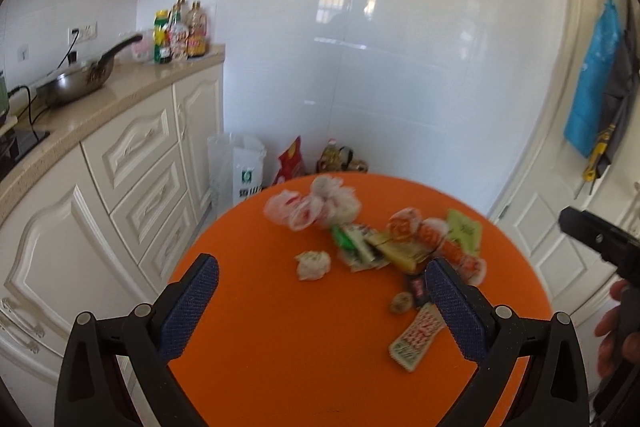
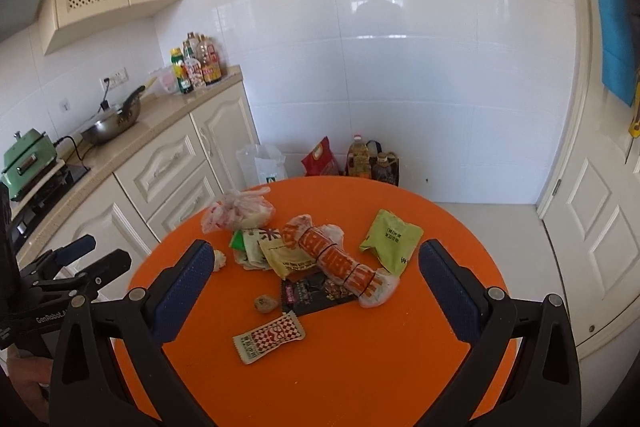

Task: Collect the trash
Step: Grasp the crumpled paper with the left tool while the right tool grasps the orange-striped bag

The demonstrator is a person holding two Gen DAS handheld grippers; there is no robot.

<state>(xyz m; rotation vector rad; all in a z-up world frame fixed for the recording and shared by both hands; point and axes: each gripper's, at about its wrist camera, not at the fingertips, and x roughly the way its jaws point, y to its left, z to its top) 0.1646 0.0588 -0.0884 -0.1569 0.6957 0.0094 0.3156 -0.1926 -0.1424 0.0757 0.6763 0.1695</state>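
Both my left gripper [image 1: 322, 301] and right gripper [image 2: 316, 285] hover wide open and empty above the orange counter [image 2: 360, 367]. Wrappers lie clustered mid-counter; I'd take the isolated checkered wrapper [image 2: 269, 337] first, closing flat across its short edges.

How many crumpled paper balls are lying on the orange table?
2: a white crumpled ball at the table's left side, and a small brown ball beside the black wrapper. Others may be hidden under wrappers.
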